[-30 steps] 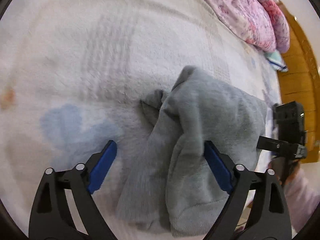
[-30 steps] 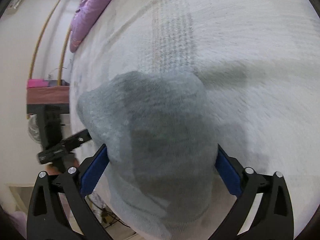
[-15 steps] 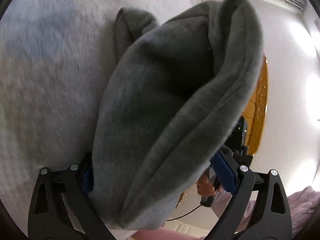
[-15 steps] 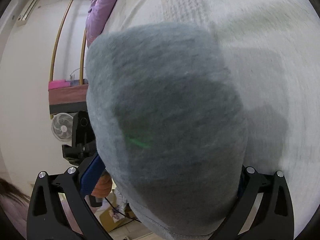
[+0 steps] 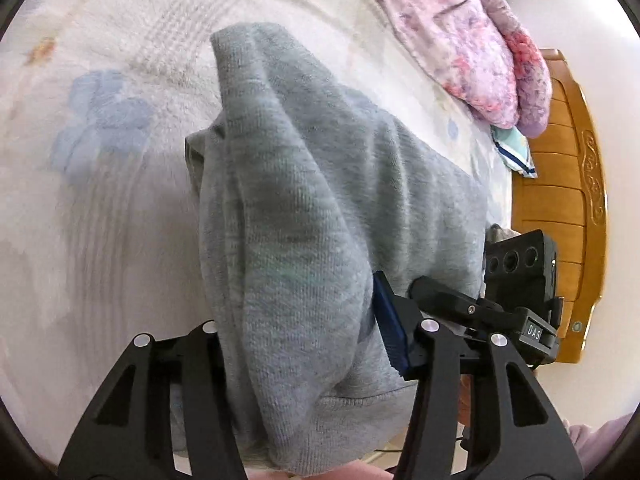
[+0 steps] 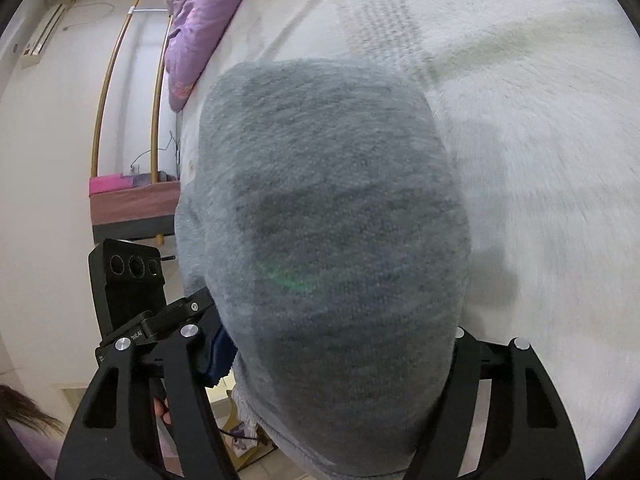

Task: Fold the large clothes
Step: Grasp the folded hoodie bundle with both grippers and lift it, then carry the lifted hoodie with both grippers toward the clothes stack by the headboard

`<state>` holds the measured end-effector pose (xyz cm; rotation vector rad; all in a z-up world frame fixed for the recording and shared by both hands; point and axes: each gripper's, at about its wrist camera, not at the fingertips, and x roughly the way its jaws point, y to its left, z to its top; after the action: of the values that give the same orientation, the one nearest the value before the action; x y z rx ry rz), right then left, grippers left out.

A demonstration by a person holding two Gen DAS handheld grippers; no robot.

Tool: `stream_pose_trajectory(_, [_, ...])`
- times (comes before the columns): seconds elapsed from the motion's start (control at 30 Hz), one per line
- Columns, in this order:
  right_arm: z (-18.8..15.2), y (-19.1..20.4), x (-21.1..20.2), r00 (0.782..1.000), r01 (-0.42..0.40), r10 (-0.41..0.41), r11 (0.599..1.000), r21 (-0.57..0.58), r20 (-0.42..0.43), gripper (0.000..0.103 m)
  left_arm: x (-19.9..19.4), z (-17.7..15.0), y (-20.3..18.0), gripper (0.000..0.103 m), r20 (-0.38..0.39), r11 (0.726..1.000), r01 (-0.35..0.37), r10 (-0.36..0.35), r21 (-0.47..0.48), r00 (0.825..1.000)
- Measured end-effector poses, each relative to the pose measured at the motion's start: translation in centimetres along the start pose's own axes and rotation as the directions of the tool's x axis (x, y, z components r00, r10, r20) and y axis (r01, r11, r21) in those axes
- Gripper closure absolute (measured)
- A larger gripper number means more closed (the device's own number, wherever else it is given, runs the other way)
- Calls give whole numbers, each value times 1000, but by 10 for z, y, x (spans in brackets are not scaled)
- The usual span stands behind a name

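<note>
A grey sweatshirt (image 5: 304,208) is bunched up over the near edge of a white fleece bed blanket (image 5: 104,208). My left gripper (image 5: 296,332) is shut on a thick fold of it; the cloth hides the left finger, and the blue right pad (image 5: 390,328) presses its side. My right gripper (image 6: 336,344) is shut on another part of the same sweatshirt (image 6: 332,208), which fills the view and hides both pads. Each gripper shows in the other's view: the right one (image 5: 516,304), the left one (image 6: 132,296).
A pink and purple quilt (image 5: 464,40) lies at the head of the bed by a wooden headboard (image 5: 560,200). In the right wrist view the quilt (image 6: 200,28) is at far left, with a low bench (image 6: 132,200) and white wall beyond the bed edge.
Both grippers closed on the sweatshirt and lifted it from the blanket. From half a second ago the left view has tilted back down toward the bed, the cloth still gripped.
</note>
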<state>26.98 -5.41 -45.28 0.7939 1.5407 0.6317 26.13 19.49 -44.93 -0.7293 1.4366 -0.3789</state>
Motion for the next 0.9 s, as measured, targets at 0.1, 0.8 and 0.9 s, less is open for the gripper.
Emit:
stream_pose_trajectory(0.1, [-20,22,-25,1000,0,0,1000,-11,-3,37,-29,-18,-25,51,9,1000,-7,7,7,1000])
stream_pose_trajectory(0.8, [-173,130,-222,977,54,-32,993,-101,212,37,-161,-169,-208,45,141,965,-45,8,260,990])
stream_pose_trajectory(0.9, [-188,121,-249,972,40,-11,993,-115,236,37,-161,-192,-233,45,162,953,-69,21,296,987])
